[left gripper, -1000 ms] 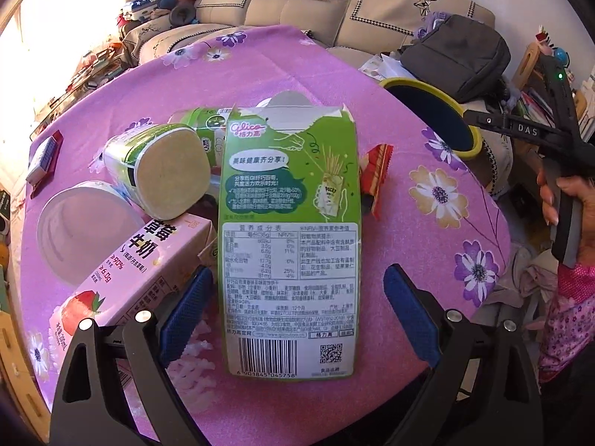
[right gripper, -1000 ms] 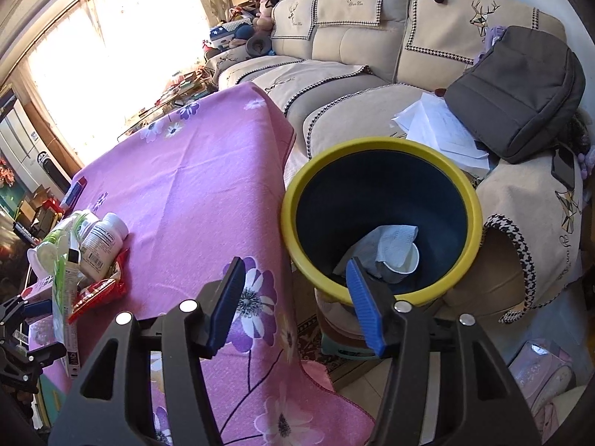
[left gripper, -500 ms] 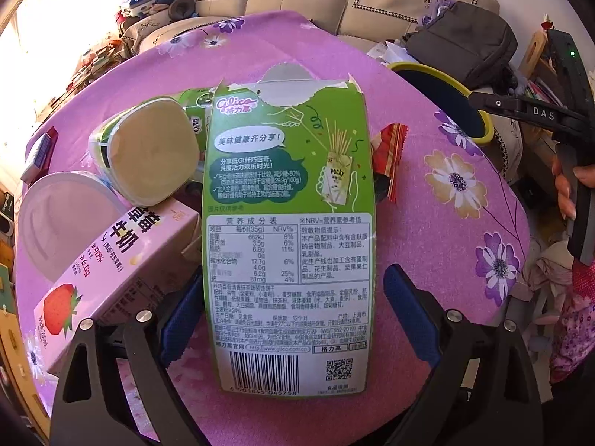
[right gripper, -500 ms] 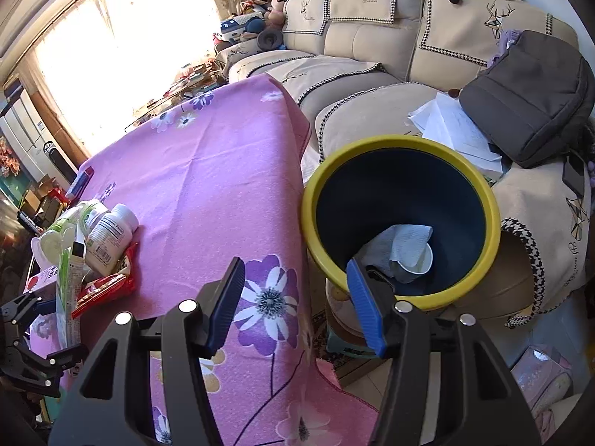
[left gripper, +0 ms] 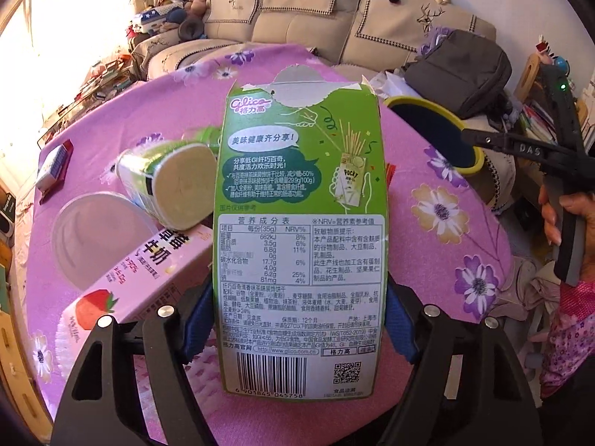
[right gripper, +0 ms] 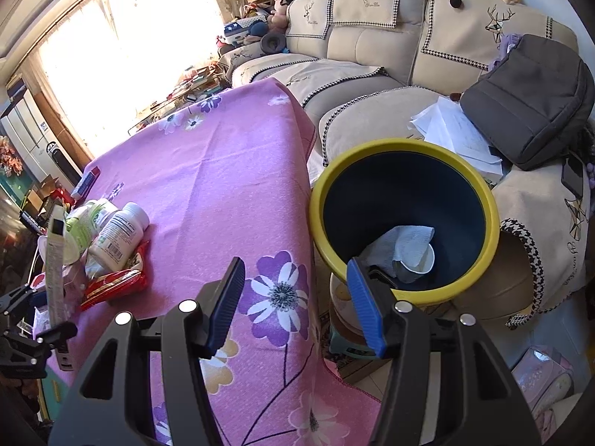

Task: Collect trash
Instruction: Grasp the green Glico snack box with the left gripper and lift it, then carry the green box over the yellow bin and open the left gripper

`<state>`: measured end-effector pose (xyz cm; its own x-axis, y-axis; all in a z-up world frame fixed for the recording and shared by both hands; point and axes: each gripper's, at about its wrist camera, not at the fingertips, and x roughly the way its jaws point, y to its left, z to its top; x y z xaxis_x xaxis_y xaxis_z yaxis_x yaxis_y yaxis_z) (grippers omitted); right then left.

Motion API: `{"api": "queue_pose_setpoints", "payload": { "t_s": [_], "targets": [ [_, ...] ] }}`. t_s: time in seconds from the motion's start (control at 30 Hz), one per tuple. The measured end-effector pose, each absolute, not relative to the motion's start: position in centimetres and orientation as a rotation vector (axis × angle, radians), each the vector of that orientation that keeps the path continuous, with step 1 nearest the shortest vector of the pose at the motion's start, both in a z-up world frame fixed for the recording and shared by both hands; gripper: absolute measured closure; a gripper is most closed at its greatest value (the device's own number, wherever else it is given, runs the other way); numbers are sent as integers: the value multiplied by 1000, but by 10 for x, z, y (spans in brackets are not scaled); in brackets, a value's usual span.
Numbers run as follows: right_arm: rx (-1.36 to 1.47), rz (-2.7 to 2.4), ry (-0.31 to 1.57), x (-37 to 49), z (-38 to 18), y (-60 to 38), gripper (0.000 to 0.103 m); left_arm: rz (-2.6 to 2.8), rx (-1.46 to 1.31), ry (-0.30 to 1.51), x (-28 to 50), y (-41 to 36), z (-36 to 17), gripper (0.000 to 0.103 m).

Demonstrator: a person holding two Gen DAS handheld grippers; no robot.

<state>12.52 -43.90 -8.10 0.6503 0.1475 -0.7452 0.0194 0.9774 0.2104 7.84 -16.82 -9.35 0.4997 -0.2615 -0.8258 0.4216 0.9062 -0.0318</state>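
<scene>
- Box [left gripper: 297, 245] in the left wrist view: green, long axis pointing away, lifted between the left gripper [left gripper: 297, 329], whose jaws have just closed onto its sides. Bin [left gripper: 435, 132] lies far right.
- Right wrist view: right gripper [right gripper: 295, 306] half-open, empty, near the bin [right gripper: 403, 148]; box [right gripper: 55, 256] far left.

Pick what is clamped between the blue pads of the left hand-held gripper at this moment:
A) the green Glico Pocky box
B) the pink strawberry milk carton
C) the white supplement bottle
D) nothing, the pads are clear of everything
A: in the left wrist view the green Glico Pocky box stands upright, with the pads of the left hand-held gripper against both its side edges; the jaws have just been closing on it.
</scene>
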Motion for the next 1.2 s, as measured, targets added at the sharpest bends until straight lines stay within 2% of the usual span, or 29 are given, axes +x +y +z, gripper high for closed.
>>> {"api": "queue_pose_setpoints", "payload": {
  "t_s": [0.3, 0.57, 0.87, 1.2],
  "targets": [
    [234, -7, 803, 100, -68, -466, 49, -522, 229, 893, 90, -210, -53, 27],
    [297, -87, 772, 76, -70, -517, 48, -691, 281, 865, 134, -329, -37, 27],
    [364, -154, 764, 59, -81, -559, 48, -733, 319, 928, 204, -461, -69, 27],
    [403, -171, 789, 55, -96, -574, 48, -674, 357, 1039, 256, -532, -137, 24]
  ]
}}
